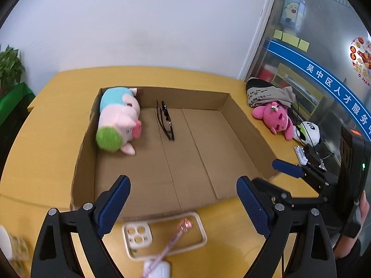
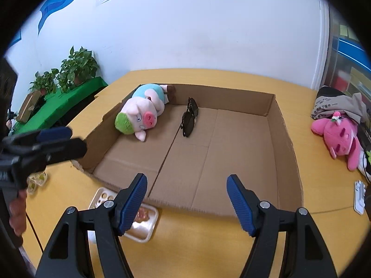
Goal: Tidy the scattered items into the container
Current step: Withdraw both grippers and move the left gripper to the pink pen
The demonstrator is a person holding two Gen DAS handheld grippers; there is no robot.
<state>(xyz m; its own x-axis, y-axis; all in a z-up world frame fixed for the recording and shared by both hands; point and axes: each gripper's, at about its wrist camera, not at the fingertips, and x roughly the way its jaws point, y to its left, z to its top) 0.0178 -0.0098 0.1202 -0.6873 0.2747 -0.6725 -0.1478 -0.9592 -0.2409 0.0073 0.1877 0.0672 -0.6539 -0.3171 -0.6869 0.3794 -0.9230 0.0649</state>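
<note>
A shallow cardboard box lies on the yellow table. Inside it are a pink pig plush and black sunglasses. In front of the box lie a cream phone case, a pink pen across it, and a white earbud case. My left gripper is open above the phone case. My right gripper is open over the box's near wall.
A bright pink plush, a panda toy, a grey cloth bag and a white charger with cables lie right of the box. Potted plants stand far left.
</note>
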